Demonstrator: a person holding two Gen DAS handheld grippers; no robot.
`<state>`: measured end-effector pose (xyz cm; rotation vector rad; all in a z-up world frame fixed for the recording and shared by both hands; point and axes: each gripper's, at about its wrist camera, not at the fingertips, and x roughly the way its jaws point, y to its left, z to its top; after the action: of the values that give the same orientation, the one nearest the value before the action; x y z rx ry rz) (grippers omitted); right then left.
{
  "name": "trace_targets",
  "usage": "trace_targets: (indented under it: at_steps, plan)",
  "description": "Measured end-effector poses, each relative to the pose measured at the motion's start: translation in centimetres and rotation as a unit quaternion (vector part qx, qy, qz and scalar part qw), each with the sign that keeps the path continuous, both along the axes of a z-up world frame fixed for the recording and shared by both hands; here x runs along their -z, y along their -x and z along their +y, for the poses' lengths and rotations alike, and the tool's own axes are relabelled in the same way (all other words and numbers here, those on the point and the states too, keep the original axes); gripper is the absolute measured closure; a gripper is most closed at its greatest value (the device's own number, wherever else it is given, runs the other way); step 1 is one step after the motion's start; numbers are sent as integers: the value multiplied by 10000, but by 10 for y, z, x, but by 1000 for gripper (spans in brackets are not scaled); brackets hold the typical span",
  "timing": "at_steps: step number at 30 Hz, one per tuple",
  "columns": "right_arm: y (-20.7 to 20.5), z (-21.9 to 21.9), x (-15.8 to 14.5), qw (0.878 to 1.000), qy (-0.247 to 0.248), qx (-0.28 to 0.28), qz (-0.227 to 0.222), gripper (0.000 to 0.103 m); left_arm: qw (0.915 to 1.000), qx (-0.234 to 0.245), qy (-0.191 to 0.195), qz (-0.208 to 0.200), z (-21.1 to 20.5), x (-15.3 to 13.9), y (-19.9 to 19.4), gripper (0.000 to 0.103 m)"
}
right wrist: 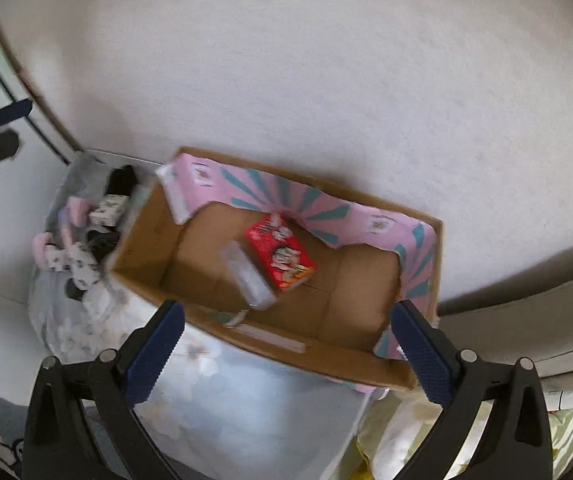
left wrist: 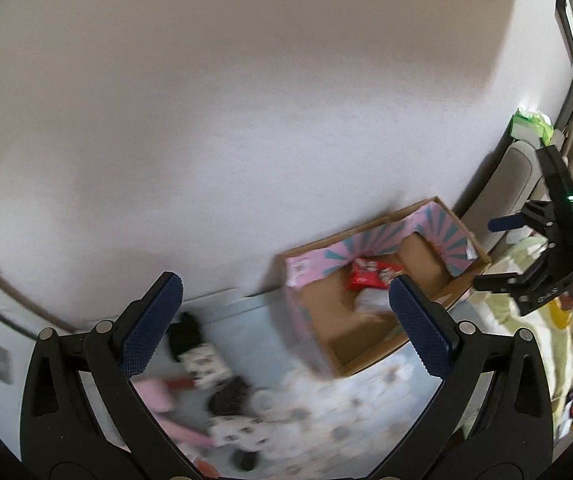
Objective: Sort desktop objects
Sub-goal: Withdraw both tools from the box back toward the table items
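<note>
A cardboard box [right wrist: 366, 280] with pink and teal lining stands against the white wall. A red snack packet [right wrist: 282, 252] and a clear plastic item [right wrist: 246, 276] lie inside it. My right gripper [right wrist: 288, 354] hovers open above the box's near wall, with nothing between its blue pads. In the left wrist view the box [left wrist: 418, 256] and the red packet [left wrist: 370, 274] show between the fingers of my left gripper [left wrist: 286, 326], which is open and empty. A blurred pile of socks [left wrist: 206, 364] lies left of the box, and the right gripper [left wrist: 500, 252] is at the right edge.
The box and the socks [right wrist: 86, 240] rest on a pale blue floral cloth [right wrist: 246, 400]. The left gripper [right wrist: 6, 128] shows at the far left. A grey chair back [left wrist: 514, 176] and yellow-green fabric [left wrist: 526, 320] are on the right. A white wall closes the back.
</note>
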<state>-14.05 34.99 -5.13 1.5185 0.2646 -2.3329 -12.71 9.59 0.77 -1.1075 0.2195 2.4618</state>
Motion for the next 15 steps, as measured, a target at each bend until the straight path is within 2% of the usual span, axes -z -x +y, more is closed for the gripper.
trace_targets:
  at_steps: [4,7,10,15]
  plan:
    - [-19,-27,-13,9993,208,-273,114,0,9991,-202,312,187,-37,-14,-14,0]
    - [-38,-53,-17,9983,-6,-478,345,0,9989,-311,340,94,-62,-11,-24,0]
    - [-59,-82,-16,9949,-166,-834,547,0,9985,-444,318,-81,-92,0,-37,0]
    - [-81,-114,-5,9904,41,-1292,489,0,9961,-737,383,-297,-130,29,-65,0]
